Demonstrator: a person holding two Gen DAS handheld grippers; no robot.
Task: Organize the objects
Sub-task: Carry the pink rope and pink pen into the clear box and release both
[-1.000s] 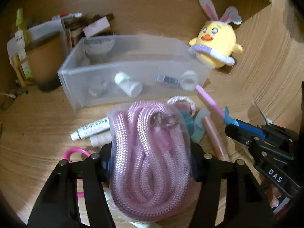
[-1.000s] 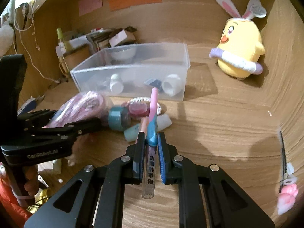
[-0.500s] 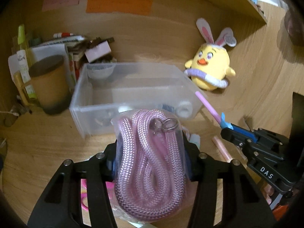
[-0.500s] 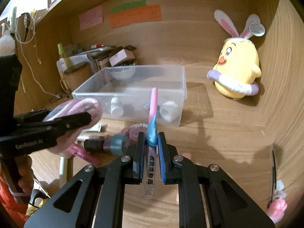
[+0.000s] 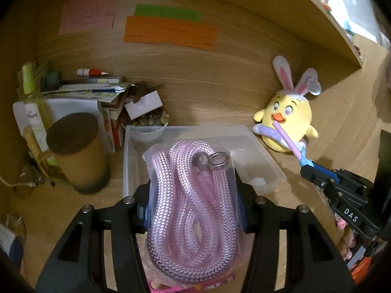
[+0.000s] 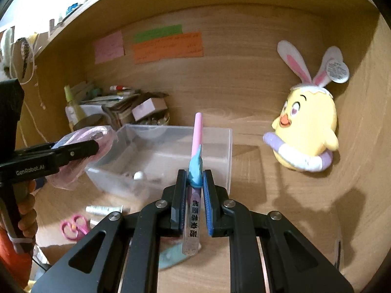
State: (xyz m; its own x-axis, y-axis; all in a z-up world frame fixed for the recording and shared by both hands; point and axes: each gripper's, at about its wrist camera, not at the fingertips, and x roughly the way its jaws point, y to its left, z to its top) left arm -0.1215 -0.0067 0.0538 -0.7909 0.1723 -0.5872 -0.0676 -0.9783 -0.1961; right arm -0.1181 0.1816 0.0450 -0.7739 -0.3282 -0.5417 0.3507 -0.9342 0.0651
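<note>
My left gripper (image 5: 194, 195) is shut on a clear bag of pink braided rope (image 5: 193, 205) and holds it up in front of the clear plastic bin (image 5: 266, 156). The left gripper (image 6: 95, 147) with the rope bag (image 6: 97, 131) also shows in the right wrist view, at the bin's left end (image 6: 156, 156). My right gripper (image 6: 195, 183) is shut on a pink pen with a blue dolphin clip (image 6: 196, 144), held above the desk before the bin. The right gripper (image 5: 308, 167) and its pen (image 5: 286, 139) show at the right of the left wrist view.
A yellow chick plush with bunny ears (image 6: 305, 131) sits at the right by the back wall. A brown cup (image 5: 78, 151), bottle and stacked papers (image 5: 92, 88) stand left of the bin. Pink scissors (image 6: 73, 227) and a white tube (image 6: 102, 210) lie on the desk.
Both grippers have risen with their loads, so the views tilt up toward the back wall. The rope bag now sits over the bin's near left side; the desk clutter has dropped out of the left view.
</note>
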